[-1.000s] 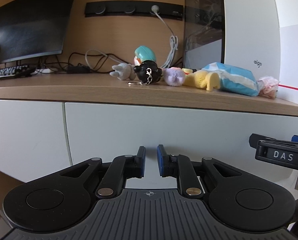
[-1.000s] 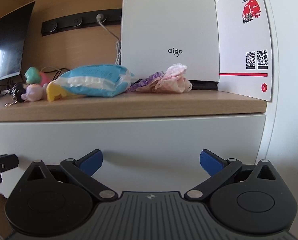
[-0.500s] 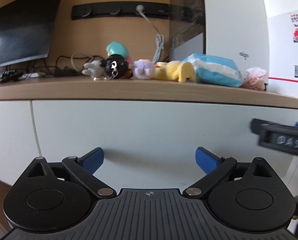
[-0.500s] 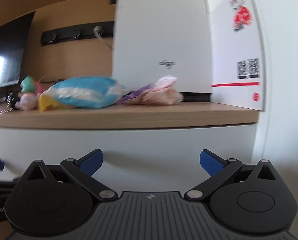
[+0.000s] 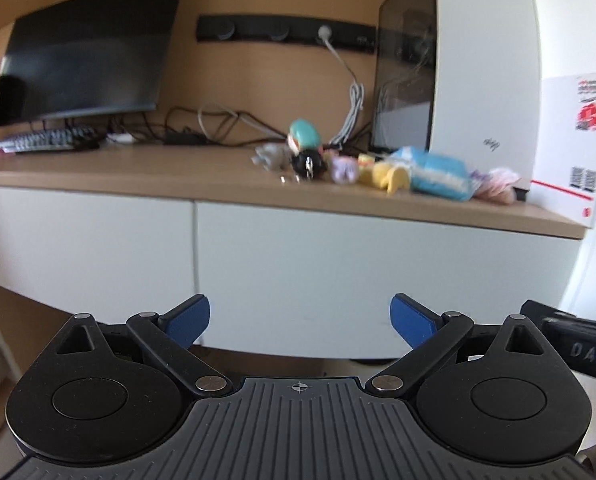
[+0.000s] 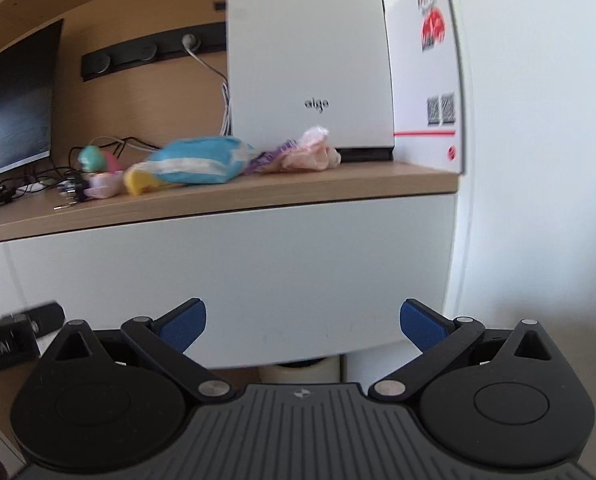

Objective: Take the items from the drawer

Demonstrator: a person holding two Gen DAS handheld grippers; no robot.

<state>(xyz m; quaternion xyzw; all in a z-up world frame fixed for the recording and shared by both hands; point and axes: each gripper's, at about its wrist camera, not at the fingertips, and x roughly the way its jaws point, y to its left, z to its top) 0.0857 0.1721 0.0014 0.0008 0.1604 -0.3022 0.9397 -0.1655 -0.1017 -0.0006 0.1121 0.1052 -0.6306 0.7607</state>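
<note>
With toys (image 5: 361, 166) out on the desk, both my left gripper (image 5: 299, 318) and right gripper (image 6: 302, 320) hung spread and empty before the shut drawer (image 5: 377, 268) (nothing left, I judged).

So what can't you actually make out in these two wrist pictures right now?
- Drawer contents: both views, hidden behind the shut white front.
- Toys on the desk: left wrist view, blurred and overlapping; the small ones cannot be identified.
- Poster print and codes: right wrist view, blurred.
- Other gripper: cut off by the frame edge in each view.
- Left gripper and right gripper: open, empty; the hands holding them are out of frame.
</note>
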